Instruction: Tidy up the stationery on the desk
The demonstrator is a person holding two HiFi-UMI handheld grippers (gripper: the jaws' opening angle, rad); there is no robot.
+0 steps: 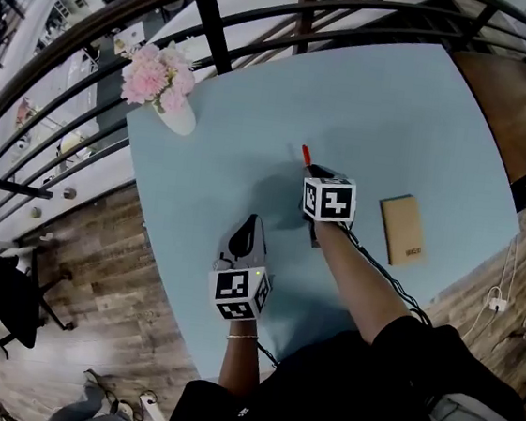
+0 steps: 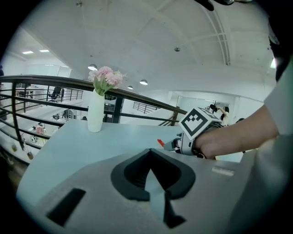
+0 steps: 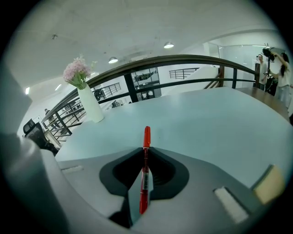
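Note:
A red pen [image 3: 145, 170] lies lengthwise between the jaws of my right gripper [image 3: 146, 148], which is shut on it; the red cap [image 1: 305, 154] sticks out past the tips over the light blue desk [image 1: 386, 125]. In the left gripper view the same red pen tip [image 2: 160, 142] shows beyond the right gripper's marker cube [image 2: 198, 122]. My left gripper [image 1: 250, 227] is shut with nothing between its jaws, and sits near the desk's front left edge. A tan notebook [image 1: 401, 229] lies flat on the desk to the right of the right gripper.
A white vase with pink flowers [image 1: 164, 88] stands at the desk's far left corner, also seen as the vase [image 3: 89, 103] in the right gripper view. A dark railing [image 1: 217, 30] runs behind the desk. A brown wooden table [image 1: 510, 110] adjoins the right side.

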